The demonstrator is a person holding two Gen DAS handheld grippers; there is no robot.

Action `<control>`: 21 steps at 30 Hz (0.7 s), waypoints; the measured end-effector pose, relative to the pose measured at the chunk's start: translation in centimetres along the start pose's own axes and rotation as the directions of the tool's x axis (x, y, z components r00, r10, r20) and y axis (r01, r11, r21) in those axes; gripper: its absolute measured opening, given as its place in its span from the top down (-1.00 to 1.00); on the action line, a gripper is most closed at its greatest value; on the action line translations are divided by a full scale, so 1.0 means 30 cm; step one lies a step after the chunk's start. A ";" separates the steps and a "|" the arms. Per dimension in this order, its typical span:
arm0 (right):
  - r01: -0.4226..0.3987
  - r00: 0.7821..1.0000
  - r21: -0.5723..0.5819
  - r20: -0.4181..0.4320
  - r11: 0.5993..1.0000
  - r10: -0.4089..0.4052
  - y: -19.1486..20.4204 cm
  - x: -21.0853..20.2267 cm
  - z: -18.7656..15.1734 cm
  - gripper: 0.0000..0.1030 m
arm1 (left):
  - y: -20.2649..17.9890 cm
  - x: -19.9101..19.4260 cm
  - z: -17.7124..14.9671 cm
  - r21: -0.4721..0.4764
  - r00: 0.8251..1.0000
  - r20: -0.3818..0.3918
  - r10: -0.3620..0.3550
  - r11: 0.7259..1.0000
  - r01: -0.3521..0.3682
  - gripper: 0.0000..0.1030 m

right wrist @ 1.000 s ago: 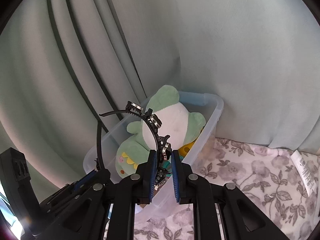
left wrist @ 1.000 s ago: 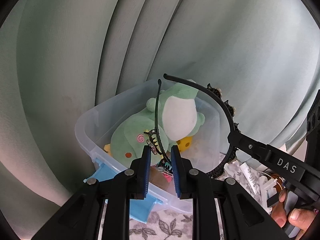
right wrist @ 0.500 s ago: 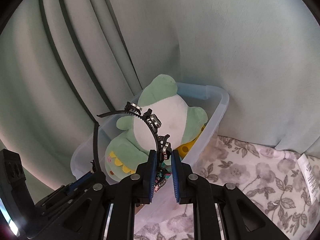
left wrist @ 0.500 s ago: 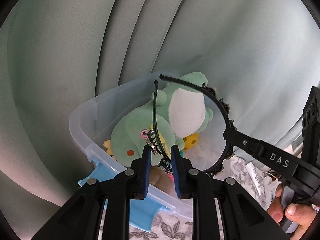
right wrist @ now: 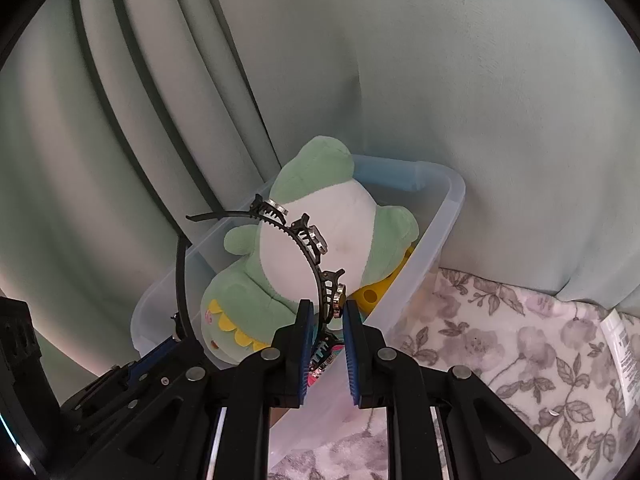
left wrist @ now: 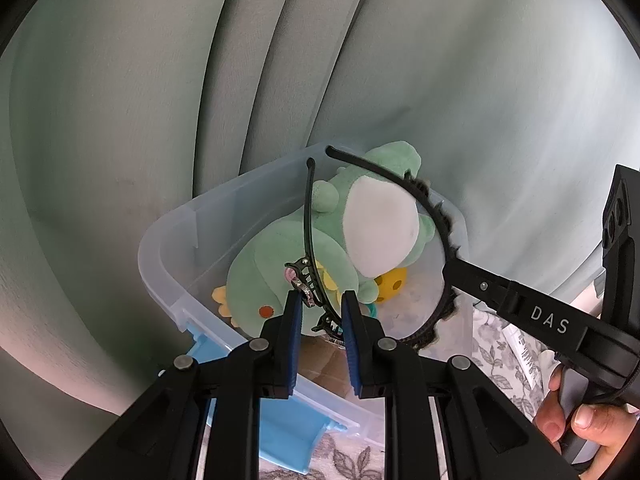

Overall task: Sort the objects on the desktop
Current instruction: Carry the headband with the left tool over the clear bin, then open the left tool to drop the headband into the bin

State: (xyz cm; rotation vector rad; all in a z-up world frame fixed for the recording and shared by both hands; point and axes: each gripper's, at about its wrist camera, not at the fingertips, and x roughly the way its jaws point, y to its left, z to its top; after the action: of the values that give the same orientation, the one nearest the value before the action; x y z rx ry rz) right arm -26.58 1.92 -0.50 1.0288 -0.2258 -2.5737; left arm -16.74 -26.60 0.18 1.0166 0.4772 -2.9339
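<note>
Curtain (left wrist: 160, 100) is hanging in pale green folds behind everything; floral cloth (right wrist: 520, 352) is covering the bench; a clear plastic bin (left wrist: 168, 240) is holding a green plush toy (left wrist: 272, 264); a black toothed headband (right wrist: 316, 264) is arching above the bin, its two ends held apart; the left tongs (left wrist: 320, 312) are gripping one end; the right tongs (right wrist: 326, 320) are pinching the jewelled end.

The plush toy (left wrist: 288, 264) hides the clear bin's (left wrist: 168, 248) floor; a brown item (left wrist: 320, 360) sits half-hidden behind the tongs.
</note>
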 end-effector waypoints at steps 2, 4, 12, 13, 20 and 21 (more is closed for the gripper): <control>0.001 1.000 -0.004 0.001 1.000 -0.001 0.003 -0.004 0.001 0.63 | -0.014 0.020 -0.003 -0.008 1.000 -0.002 -0.004 1.000 0.004 0.61; 0.002 1.000 -0.009 0.002 1.000 -0.002 0.007 -0.009 0.001 0.63 | -0.017 0.027 -0.001 -0.014 1.000 -0.004 -0.008 1.000 0.008 0.61; 0.001 1.000 -0.010 0.014 1.000 -0.001 0.021 -0.044 0.007 0.63 | -0.080 0.039 -0.005 -0.008 1.000 -0.012 -0.002 1.000 0.002 0.57; 0.001 1.000 -0.008 0.014 1.000 -0.001 0.021 -0.049 0.006 0.63 | -0.069 0.027 -0.002 -0.008 1.000 -0.013 0.000 1.000 0.000 0.57; 0.007 1.000 -0.006 0.016 1.000 -0.006 0.029 -0.111 -0.019 0.63 | -0.163 0.015 -0.019 -0.001 1.000 -0.018 -0.003 1.000 0.003 0.56; 0.009 1.000 -0.004 0.015 1.000 -0.009 0.028 -0.120 -0.025 0.63 | -0.184 0.012 -0.023 0.002 1.000 -0.017 -0.004 1.000 0.004 0.55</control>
State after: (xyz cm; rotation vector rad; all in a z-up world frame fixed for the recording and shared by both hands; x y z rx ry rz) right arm -23.43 2.53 1.49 1.0118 -0.2206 -2.5894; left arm -17.14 -21.11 0.99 1.0425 0.4774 -2.9318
